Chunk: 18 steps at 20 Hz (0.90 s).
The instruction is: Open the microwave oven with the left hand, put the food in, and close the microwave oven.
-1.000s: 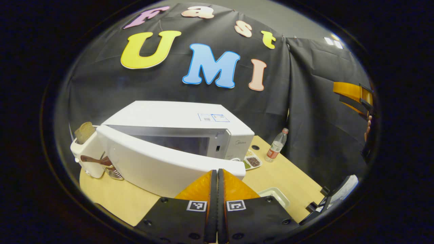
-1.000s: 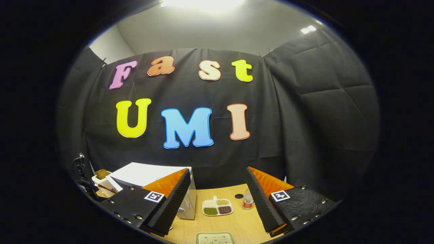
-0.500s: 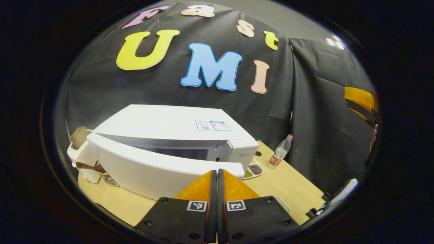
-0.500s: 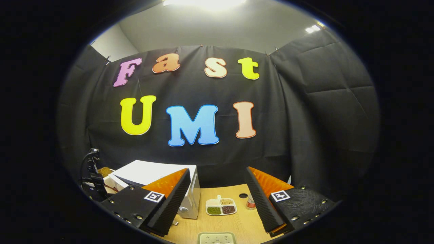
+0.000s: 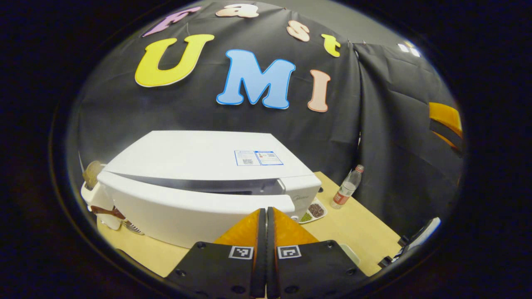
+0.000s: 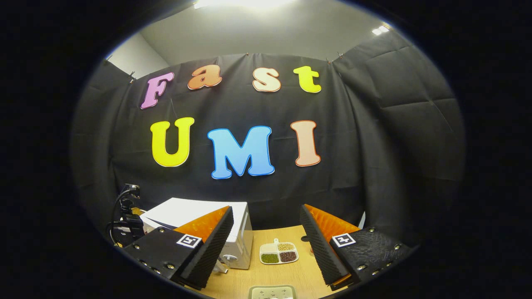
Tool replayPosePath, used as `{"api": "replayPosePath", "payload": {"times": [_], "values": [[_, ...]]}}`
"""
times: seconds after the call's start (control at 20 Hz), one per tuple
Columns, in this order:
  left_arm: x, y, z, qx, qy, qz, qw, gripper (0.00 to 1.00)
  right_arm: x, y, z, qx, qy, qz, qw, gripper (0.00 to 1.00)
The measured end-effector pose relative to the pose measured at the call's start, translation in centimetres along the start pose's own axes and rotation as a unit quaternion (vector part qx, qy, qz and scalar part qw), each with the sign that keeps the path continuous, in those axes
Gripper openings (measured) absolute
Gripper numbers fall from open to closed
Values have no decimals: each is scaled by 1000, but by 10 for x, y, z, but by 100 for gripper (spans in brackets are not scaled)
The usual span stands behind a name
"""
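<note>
The microwave [image 5: 199,174] sat on the wooden worktop [image 5: 353,224], its door [image 5: 183,207] nearly shut with just a thin gap on top. Left of it was a toaster [image 5: 97,199]. The left gripper [image 5: 266,224], jaws pressed together on nothing, was right at the door's front. Right of the microwave: a divided snack dish [image 6: 279,253] and a bottle [image 5: 346,187]. The right gripper [image 6: 266,236] hung with jaws wide apart.
</note>
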<state>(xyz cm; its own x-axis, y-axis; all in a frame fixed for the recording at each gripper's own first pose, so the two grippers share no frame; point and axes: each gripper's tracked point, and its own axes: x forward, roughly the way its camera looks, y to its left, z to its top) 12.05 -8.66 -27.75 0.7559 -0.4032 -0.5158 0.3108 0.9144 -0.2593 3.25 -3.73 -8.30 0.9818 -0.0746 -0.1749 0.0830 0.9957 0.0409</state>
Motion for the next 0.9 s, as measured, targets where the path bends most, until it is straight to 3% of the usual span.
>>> {"api": "replayPosePath", "payload": {"times": [0.5, 0.9], "values": [[21, 3, 10, -20, -4, 6, 1000, 7, 2, -25, 2, 4, 0, -30, 1000, 98], [23, 1, 10, 8, -7, 18, 1000, 7, 4, -23, 0, -9, 3, -24, 1000, 98]]}}
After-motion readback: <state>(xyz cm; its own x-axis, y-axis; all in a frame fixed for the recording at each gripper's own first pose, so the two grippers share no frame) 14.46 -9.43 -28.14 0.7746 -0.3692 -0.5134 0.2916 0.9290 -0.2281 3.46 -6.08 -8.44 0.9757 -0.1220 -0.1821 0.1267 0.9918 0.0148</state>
